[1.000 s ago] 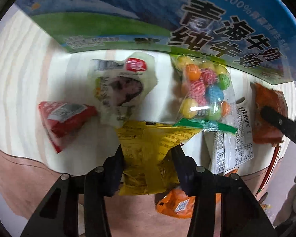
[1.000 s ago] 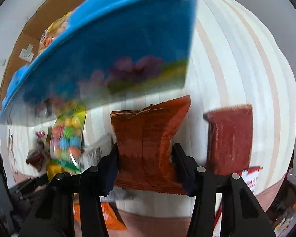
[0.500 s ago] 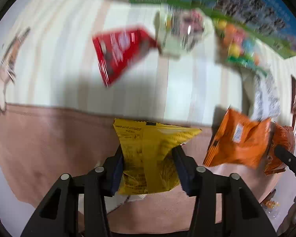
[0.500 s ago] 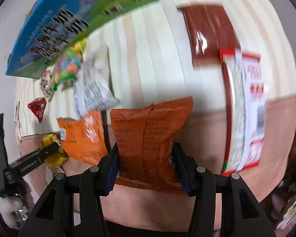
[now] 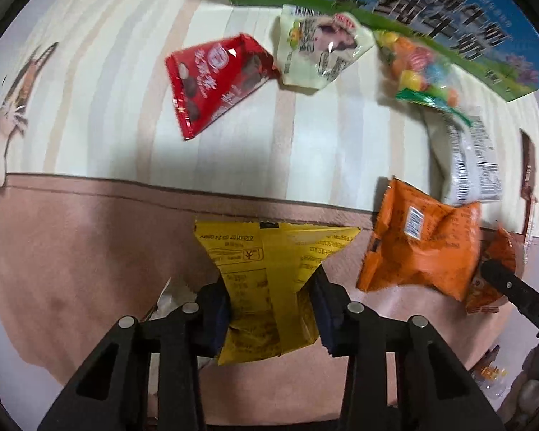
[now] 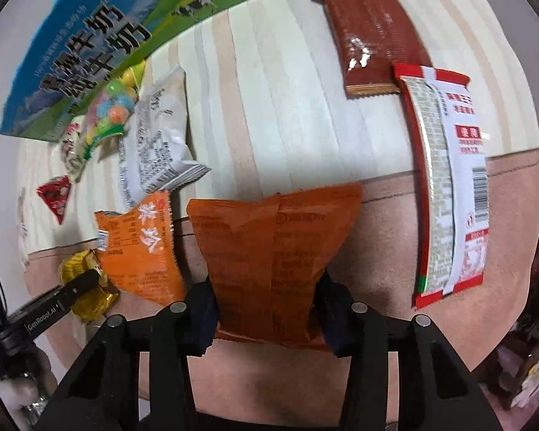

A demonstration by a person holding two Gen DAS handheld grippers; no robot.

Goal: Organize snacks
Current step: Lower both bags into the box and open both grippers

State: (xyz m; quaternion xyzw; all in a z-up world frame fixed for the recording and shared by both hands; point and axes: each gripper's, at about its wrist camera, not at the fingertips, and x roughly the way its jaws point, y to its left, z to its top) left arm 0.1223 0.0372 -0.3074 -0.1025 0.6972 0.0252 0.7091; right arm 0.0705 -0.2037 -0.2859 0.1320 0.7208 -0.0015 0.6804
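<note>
My left gripper (image 5: 271,309) is shut on a yellow snack packet (image 5: 269,280), held over the brown border of the tablecloth. My right gripper (image 6: 266,300) is shut on a dark orange snack packet (image 6: 269,258), also over the brown border. An orange packet (image 5: 420,244) lies between the two grippers; it also shows in the right wrist view (image 6: 140,248). The left gripper with its yellow packet (image 6: 84,283) shows at the lower left of the right wrist view.
A blue and green milk carton box (image 5: 431,10) stands at the back. Before it lie a red triangular packet (image 5: 215,79), a pale packet (image 5: 319,50), a bag of coloured candy balls (image 5: 420,72) and a white packet (image 5: 470,158). A brown packet (image 6: 373,36) and a red-white packet (image 6: 449,186) lie right.
Both grippers have pulled back from the box toward the table's near brown border, each still holding its packet. The box and loose snacks now lie farther away.
</note>
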